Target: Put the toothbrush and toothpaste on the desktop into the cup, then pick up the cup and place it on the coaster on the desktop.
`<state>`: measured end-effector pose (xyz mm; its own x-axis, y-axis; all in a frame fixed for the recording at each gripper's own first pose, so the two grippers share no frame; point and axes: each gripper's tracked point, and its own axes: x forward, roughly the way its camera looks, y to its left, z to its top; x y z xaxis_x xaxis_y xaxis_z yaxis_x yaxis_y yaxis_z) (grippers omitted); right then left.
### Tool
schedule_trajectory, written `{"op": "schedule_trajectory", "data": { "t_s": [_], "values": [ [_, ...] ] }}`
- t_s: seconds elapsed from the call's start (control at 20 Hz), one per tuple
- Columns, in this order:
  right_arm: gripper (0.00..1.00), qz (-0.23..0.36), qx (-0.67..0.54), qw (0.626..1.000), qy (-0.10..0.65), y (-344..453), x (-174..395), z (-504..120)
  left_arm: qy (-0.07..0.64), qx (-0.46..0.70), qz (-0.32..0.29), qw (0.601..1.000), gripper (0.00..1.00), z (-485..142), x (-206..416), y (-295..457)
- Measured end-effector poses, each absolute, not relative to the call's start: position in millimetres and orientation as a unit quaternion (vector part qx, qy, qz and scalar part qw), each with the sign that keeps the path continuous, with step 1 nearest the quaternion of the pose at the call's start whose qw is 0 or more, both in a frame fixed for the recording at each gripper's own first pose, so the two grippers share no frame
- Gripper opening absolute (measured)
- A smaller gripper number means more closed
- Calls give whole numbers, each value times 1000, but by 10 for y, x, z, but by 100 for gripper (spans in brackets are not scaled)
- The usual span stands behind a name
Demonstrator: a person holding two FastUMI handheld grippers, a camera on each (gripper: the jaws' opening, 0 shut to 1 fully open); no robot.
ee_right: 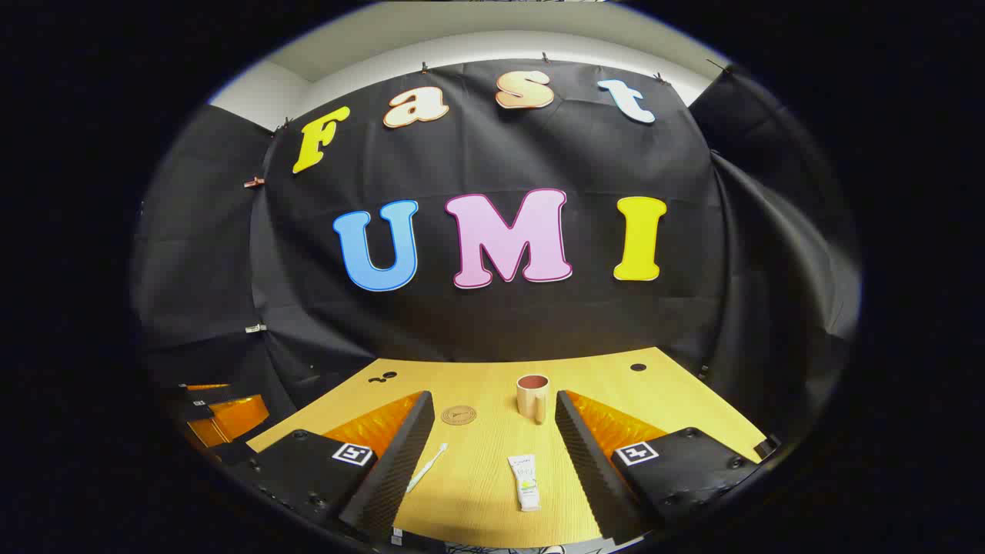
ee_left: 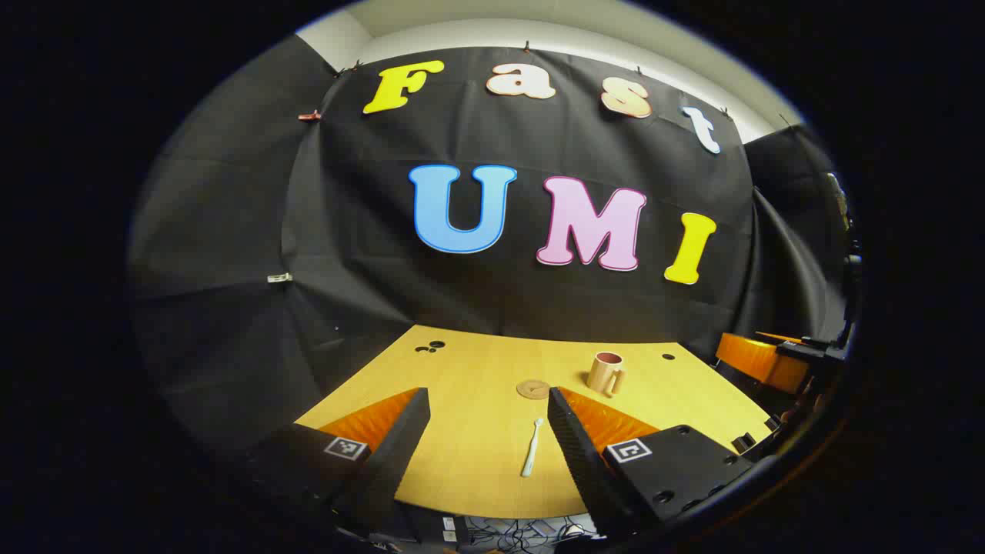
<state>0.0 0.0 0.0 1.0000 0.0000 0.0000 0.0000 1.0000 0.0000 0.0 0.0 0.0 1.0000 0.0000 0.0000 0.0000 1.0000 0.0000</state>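
Observation:
A white toothbrush (ee_left: 532, 448) lies on the wooden desktop (ee_left: 469, 369), between the fingers of my open left gripper (ee_left: 489, 400) and close to its right finger. Beyond it sit a round brown coaster (ee_left: 532, 389) and a tan cup (ee_left: 606, 373) with a handle, standing upright. In the right gripper view, a white toothpaste tube (ee_right: 525, 482) lies flat between the fingers of my open right gripper (ee_right: 492, 404). The toothbrush (ee_right: 428, 466) rests by that gripper's left finger. Farther off stand the cup (ee_right: 532, 397) and the coaster (ee_right: 459, 415). Neither gripper holds anything.
The other gripper shows at the far right edge of the left gripper view (ee_left: 777, 358) and at the far left of the right gripper view (ee_right: 219, 415). Small holes (ee_left: 429, 347) mark the desktop's back corners. Black cloth walls close the desk's back and sides.

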Motion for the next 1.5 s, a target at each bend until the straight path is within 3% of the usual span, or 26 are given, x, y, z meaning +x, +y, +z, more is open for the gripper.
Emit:
{"op": "schedule_trajectory", "data": {
  "t_s": [0.95,1.5],
  "values": [
    [98,6,-12,998,62,-185,424,-297,23,14,-29,999,97,-134,456,-279],
    [98,-1,-25,990,141,-349,761,-703,51,10,0,999,97,-263,601,-204]
  ]
}}
